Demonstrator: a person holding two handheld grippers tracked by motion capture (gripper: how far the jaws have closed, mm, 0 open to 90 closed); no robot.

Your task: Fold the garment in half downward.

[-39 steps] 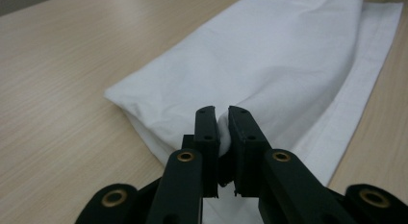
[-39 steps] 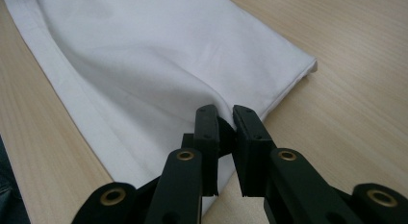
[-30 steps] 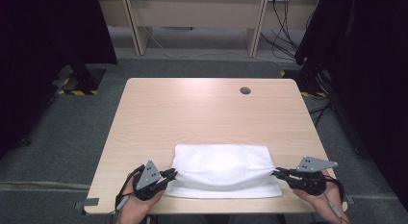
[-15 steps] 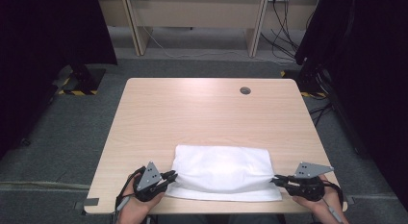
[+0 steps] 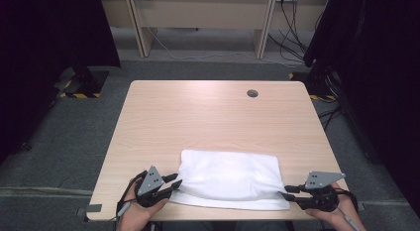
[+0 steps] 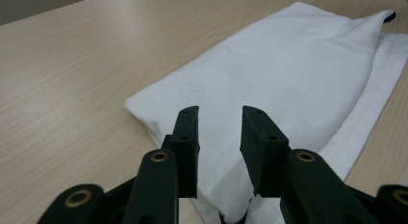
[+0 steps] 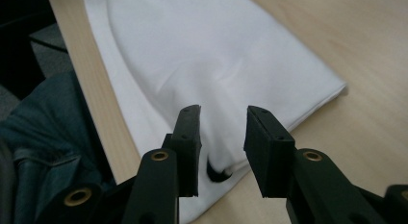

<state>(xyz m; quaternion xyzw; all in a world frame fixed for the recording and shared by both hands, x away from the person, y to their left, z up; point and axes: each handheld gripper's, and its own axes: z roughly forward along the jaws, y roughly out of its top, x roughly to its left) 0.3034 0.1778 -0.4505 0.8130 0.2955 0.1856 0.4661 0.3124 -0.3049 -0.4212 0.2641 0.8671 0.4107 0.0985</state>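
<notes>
A folded white cloth (image 5: 228, 179) lies flat on the wooden table (image 5: 208, 117) near its front edge. My left gripper (image 5: 176, 182) is at the cloth's left end, and its jaws have just been opening. In the left gripper view, the left gripper (image 6: 219, 113) stands open over the cloth (image 6: 288, 65) and does not pinch it. My right gripper (image 5: 286, 191) is at the cloth's right end, and its jaws have also just been opening. In the right gripper view, the right gripper (image 7: 223, 113) is open above the cloth's (image 7: 202, 51) corner, with the fabric loose below.
A round cable hole (image 5: 252, 93) sits at the table's far right. Dark partitions stand on both sides of the table, and desk legs and cables (image 5: 287, 13) are at the back. The person's trouser leg (image 7: 38, 137) shows below the front edge.
Both grippers' jaws have parted and let go of the cloth's ends. The cloth, stretched between them before, has settled flat. The right gripper has shifted slightly toward the front edge.
</notes>
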